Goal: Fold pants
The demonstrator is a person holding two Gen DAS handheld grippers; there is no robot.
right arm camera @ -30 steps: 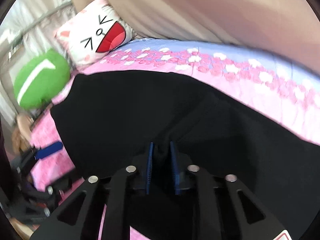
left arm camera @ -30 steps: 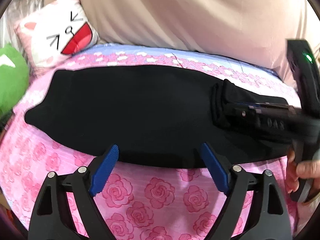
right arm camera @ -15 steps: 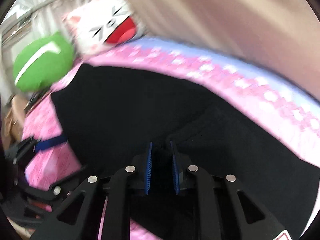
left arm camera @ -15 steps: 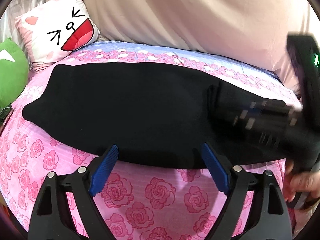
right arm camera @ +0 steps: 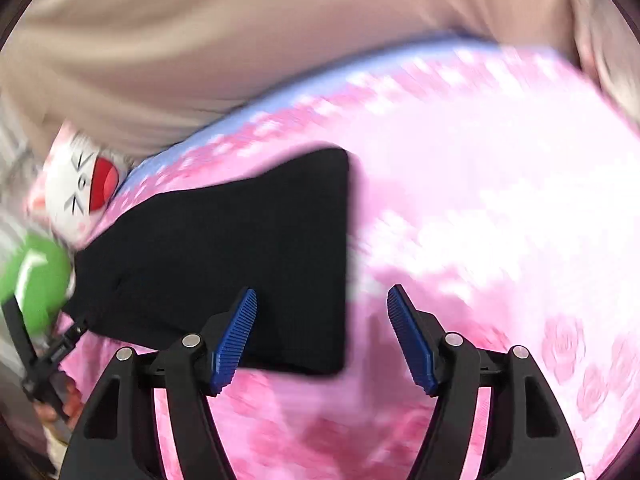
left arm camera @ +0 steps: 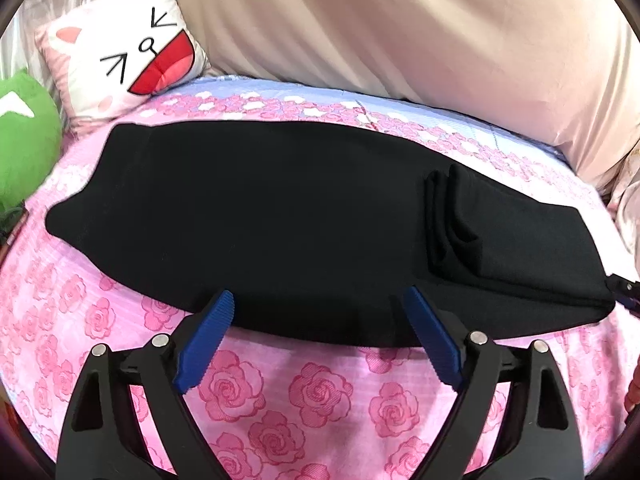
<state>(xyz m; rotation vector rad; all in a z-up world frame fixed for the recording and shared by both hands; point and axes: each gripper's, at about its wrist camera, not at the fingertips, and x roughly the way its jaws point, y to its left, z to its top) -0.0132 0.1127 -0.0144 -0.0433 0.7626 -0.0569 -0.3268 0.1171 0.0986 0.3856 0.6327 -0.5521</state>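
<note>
The black pants [left arm camera: 280, 224] lie flat across the pink rose bedsheet [left arm camera: 280, 396], their right end folded back on top as a thicker flap [left arm camera: 516, 236]. My left gripper [left arm camera: 320, 328] is open and empty, hovering at the pants' near edge. My right gripper [right arm camera: 322, 332] is open and empty, above the bed at the pants' folded end [right arm camera: 256, 264]. The right wrist view is motion-blurred. A tip of the right gripper [left arm camera: 624, 294] shows at the far right of the left wrist view.
A white cat-face pillow [left arm camera: 120, 48] and a green plush [left arm camera: 24, 136] lie at the bed's head on the left. A beige curtain [left arm camera: 400, 28] hangs behind the bed. Pink sheet [right arm camera: 500, 220] extends right of the pants.
My right gripper let go of the pants' end, leaving it folded back on the pants, opened, and pulled back to the right. My left gripper stayed open and nearly still.
</note>
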